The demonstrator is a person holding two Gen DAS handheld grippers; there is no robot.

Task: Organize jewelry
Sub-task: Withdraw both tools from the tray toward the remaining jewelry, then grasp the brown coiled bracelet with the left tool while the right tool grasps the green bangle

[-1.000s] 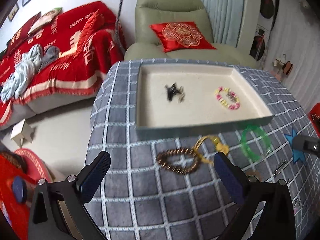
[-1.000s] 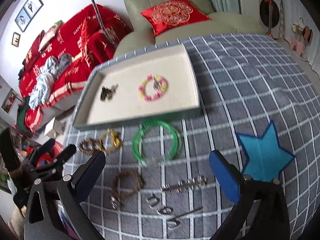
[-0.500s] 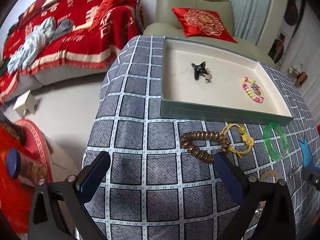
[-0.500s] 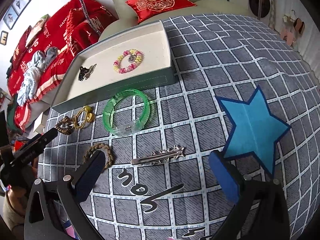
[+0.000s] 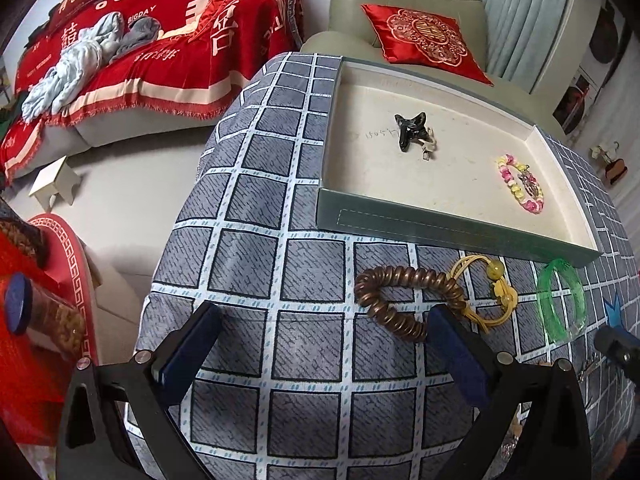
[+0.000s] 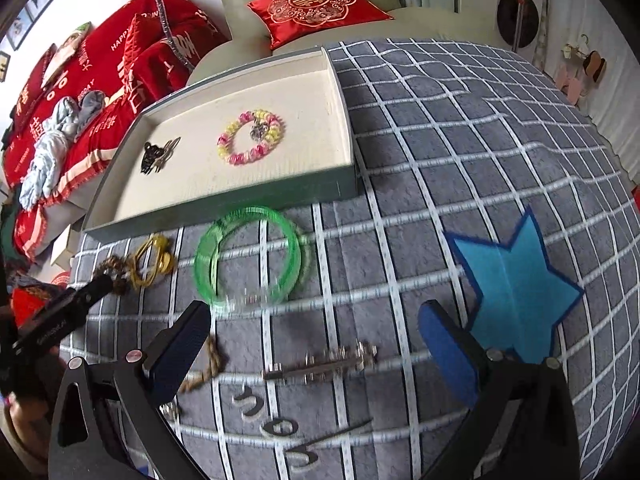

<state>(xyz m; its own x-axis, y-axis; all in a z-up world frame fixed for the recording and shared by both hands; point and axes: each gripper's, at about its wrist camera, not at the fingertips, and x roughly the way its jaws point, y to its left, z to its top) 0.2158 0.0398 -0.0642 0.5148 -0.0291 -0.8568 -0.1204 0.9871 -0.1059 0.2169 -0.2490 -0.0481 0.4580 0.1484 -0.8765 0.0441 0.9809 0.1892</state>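
Note:
A cream-lined tray (image 5: 440,227) (image 6: 260,196) holds a black hair clip (image 5: 410,131) (image 6: 154,156) and a pink-yellow bead bracelet (image 5: 520,184) (image 6: 250,138). In front of it on the checked cloth lie a brown bead bracelet (image 5: 400,296) (image 6: 110,268) with a yellow cord (image 5: 492,280) (image 6: 154,260), a green bangle (image 5: 560,300) (image 6: 248,256), a silver hair pin (image 6: 320,364) and a braided brown bracelet (image 6: 208,364). My left gripper (image 5: 324,332) is open, its right finger beside the brown beads. My right gripper (image 6: 316,336) is open over the silver pin, empty.
A blue felt star (image 6: 516,284) lies on the cloth at the right. Small dark hooks or clips (image 6: 280,428) lie near the front edge. Behind the table stand a green armchair with a red cushion (image 5: 420,40) and a red-covered sofa (image 5: 140,40). The table's left edge (image 5: 168,240) drops to the floor.
My left gripper has come closer and lower toward the brown bead bracelet. My right gripper has advanced over the silver pin toward the green bangle. Both stay open.

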